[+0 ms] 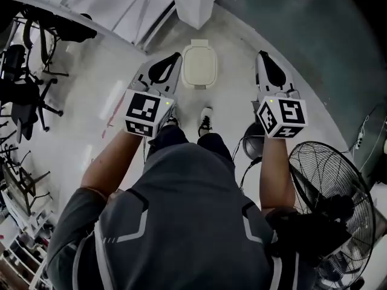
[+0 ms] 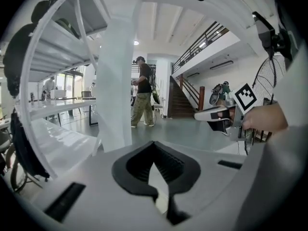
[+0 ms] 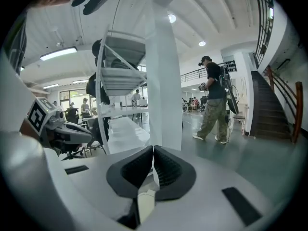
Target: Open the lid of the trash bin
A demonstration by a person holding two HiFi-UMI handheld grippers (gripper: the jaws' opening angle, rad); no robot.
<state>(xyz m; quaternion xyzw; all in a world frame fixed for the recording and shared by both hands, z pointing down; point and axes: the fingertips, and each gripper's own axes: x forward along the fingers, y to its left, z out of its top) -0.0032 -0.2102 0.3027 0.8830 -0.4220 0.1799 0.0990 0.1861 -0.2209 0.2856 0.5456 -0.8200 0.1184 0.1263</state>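
The trash bin (image 1: 199, 66) is a small cream bin on the pale floor just ahead of my shoes, and its lid lies shut. My left gripper (image 1: 172, 60) hovers to the bin's left with its tips level with it, apart from it. My right gripper (image 1: 262, 57) is held further off to the bin's right. In the left gripper view the left gripper (image 2: 154, 147) has its dark jaws meeting at the tips with nothing between them. The right gripper (image 3: 153, 150) looks the same in its own view. Each gripper also shows in the other's view: the right gripper (image 2: 217, 114) and the left gripper (image 3: 61, 129).
A white pillar (image 1: 195, 2) rises just behind the bin. A large standing fan (image 1: 329, 189) is at my right, with its dark base (image 1: 254, 147) near my right foot. Office chairs (image 1: 24, 95) crowd the left. A person (image 3: 212, 100) walks across the hall near stairs (image 2: 181, 103).
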